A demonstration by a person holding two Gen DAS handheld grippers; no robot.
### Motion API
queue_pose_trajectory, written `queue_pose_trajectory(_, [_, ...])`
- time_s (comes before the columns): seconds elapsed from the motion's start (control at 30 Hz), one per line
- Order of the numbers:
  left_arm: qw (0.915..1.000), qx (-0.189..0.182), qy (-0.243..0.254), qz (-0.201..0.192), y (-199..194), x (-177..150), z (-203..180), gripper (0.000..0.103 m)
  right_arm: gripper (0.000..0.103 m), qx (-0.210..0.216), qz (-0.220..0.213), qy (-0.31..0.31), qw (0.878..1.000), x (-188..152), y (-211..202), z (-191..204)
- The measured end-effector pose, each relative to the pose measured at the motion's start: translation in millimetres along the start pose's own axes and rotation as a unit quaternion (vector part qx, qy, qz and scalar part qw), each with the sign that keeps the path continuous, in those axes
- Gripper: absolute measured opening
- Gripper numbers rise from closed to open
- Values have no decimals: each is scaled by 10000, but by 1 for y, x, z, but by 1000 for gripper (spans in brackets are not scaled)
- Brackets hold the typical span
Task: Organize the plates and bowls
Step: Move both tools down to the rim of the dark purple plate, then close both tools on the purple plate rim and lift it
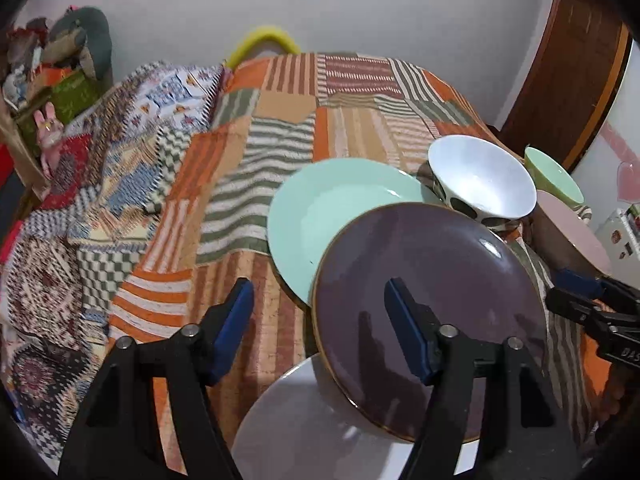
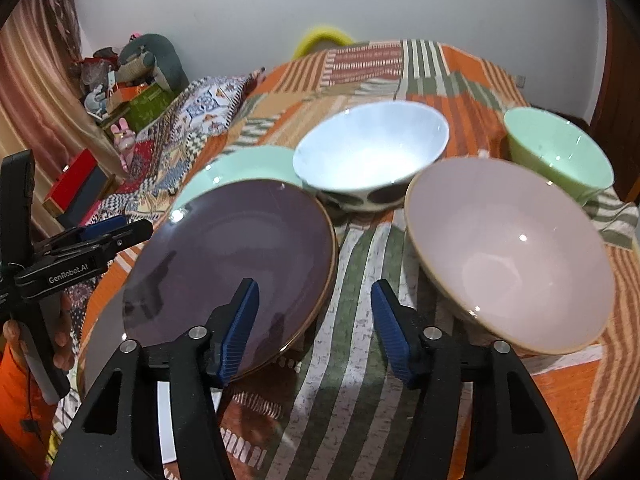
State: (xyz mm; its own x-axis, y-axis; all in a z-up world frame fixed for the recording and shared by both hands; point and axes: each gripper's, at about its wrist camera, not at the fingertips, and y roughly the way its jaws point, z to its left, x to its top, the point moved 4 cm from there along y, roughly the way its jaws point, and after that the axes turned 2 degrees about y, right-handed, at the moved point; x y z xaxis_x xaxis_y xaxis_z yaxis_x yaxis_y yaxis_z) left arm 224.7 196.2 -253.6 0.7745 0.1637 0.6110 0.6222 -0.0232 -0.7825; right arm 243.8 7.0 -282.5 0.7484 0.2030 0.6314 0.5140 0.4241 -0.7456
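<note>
Purple glaze, glossy, with a thin brown rim: the purple plate (image 1: 428, 304) lies tilted, its near edge propped on the grey plate (image 1: 320, 432) and its far edge overlapping the mint plate (image 1: 320, 216). These three overlap rather than stack squarely, so the plates read as not yet organized.

Behind them stands the white bowl (image 2: 370, 148), smooth inside with dark spots on its outer wall. The pink bowl (image 2: 508, 252), matte and wide-mouthed, sits to its right, and the green bowl (image 2: 560, 152) stands apart, further back. All rest on a tabletop covered by a woven patchwork cloth (image 1: 272, 152) in orange, green and cream stripes.

The left gripper (image 1: 318, 332) hangs over the purple plate's left edge, fingers spread with that rim between them but no pad pressing on it. The right gripper (image 2: 316, 330) straddles the plate's right edge likewise, fingers spread and nothing pinched. The likely purpose is a two-sided lift of this plate, since its slick surface and tilt favour support at both edges.
</note>
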Motion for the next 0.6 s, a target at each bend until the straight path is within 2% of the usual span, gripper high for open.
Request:
queue_pose_trajectory(0.03, [10000, -31, -6, 51, 3, -1, 0, 53, 50, 3, 36, 3, 10000, 0, 3, 0])
queue_pose_trajectory(0.13, [9999, -66, -34, 142, 11, -2, 1, 45, 41, 43, 161, 40, 9999, 0, 8, 0])
queue_pose_trajectory(0.33, [9990, -258, -206, 310, 24, -4, 5, 33, 35, 65, 332, 132, 9993, -1, 17, -2])
queue_pose_trajectory(0.6, [9980, -431, -145, 447, 29, -8, 1, 32, 29, 98, 408, 183, 9990, 0, 26, 0])
